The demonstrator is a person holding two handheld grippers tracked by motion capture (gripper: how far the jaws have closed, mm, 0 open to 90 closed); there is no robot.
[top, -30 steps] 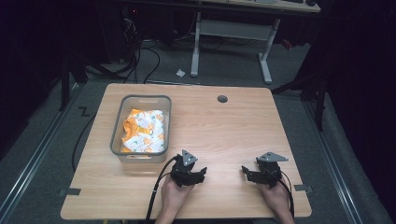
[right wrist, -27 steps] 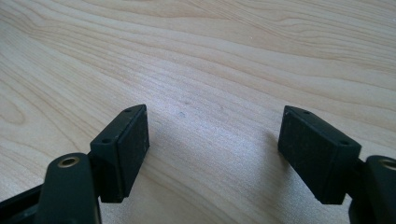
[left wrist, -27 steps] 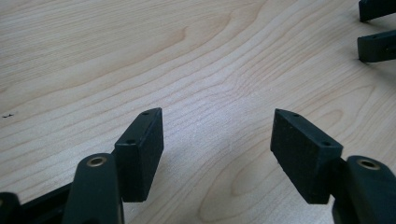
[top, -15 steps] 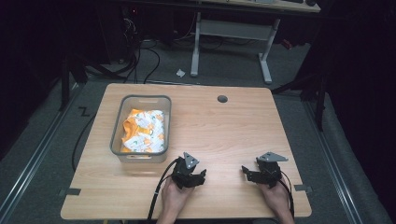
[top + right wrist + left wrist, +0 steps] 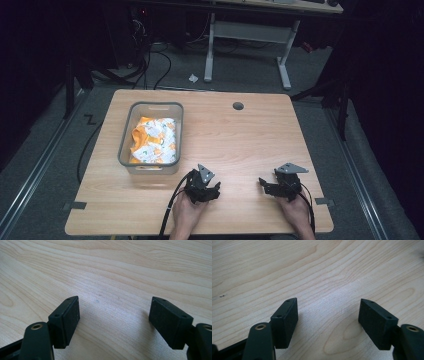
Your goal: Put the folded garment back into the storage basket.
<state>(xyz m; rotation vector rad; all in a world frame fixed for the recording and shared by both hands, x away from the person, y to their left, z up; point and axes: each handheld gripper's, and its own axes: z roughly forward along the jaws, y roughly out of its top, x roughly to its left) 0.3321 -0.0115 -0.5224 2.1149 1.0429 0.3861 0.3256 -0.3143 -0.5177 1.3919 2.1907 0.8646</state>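
The cloth in the bin is too small to identify; the bin's wall hides its lower folds.

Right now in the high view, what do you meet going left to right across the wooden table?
Clear grey-rimmed plastic bin holding orange-and-white patterned cloth → left gripper, jaws open → round dark cable hole in the tabletop → right gripper, jaws open.

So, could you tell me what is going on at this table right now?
A person holds the left gripper and the right gripper low over the near edge of the wooden table, both with jaws open and holding nothing. The grey bin with orange and white cloth inside sits just beyond the left gripper, untouched.
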